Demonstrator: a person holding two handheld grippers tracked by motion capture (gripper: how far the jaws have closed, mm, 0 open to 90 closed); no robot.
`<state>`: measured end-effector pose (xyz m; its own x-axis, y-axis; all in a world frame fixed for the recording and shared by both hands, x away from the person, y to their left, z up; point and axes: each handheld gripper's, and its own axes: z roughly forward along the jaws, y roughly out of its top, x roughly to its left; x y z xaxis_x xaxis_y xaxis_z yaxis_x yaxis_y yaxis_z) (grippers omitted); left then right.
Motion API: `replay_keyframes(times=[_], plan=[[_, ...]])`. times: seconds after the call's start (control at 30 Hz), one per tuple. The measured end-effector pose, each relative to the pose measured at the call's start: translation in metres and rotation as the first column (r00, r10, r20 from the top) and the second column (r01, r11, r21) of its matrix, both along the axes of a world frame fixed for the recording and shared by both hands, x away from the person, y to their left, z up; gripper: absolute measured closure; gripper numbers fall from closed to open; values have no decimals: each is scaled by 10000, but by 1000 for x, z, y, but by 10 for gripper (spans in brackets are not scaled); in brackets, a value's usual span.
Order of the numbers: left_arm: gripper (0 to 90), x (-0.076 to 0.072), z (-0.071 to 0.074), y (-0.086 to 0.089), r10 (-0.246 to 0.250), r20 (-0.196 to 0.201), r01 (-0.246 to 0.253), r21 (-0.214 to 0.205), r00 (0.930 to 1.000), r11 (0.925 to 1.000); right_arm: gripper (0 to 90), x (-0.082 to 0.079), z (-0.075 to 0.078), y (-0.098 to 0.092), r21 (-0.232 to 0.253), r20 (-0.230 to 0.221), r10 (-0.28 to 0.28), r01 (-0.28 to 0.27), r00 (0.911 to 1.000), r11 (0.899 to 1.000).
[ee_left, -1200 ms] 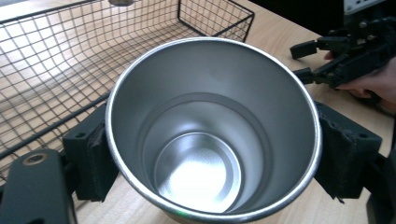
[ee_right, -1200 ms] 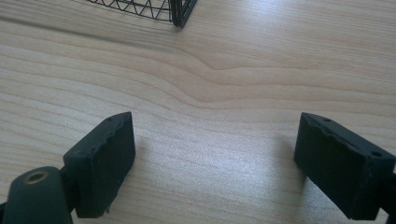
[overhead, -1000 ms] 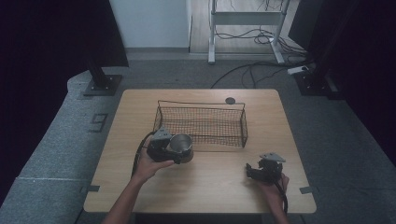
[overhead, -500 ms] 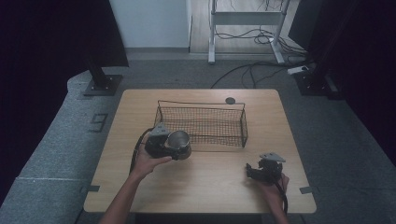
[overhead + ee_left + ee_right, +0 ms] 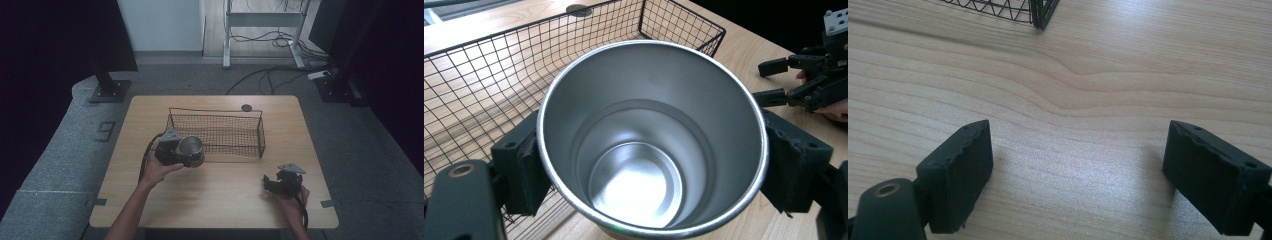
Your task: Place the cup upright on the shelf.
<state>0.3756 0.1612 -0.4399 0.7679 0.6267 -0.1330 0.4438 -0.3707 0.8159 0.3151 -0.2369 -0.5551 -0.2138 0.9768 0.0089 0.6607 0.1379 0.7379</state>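
Observation:
A steel cup [image 5: 190, 146] with an open mouth is held in my left gripper [image 5: 186, 151], just off the near left corner of the black wire basket [image 5: 216, 133]. In the left gripper view the cup [image 5: 651, 135] sits between both jaws, which press on its sides, and its inside is bare. My right gripper [image 5: 268, 182] rests low over the wooden table [image 5: 215, 220] at the front right, open. Its two black jaws stand wide apart in the right gripper view, midpoint [image 5: 1088, 165], with bare wood between them.
The basket is empty. A small dark round disc [image 5: 246, 107] lies on the table behind it. A basket corner [image 5: 1040, 12] shows at the top of the right gripper view. The other gripper [image 5: 809, 80] appears far right in the left gripper view.
My left gripper has carried the cup a little right and toward the basket. The right gripper has stayed in place.

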Motion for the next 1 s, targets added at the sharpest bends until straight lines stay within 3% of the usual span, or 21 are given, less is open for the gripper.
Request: replay_keyframes(times=[1.0], plan=[[151, 24, 10, -2, 90, 3, -90, -62, 10000, 9999, 125, 0, 0, 0, -8, 8, 7, -7, 10000, 10000]])
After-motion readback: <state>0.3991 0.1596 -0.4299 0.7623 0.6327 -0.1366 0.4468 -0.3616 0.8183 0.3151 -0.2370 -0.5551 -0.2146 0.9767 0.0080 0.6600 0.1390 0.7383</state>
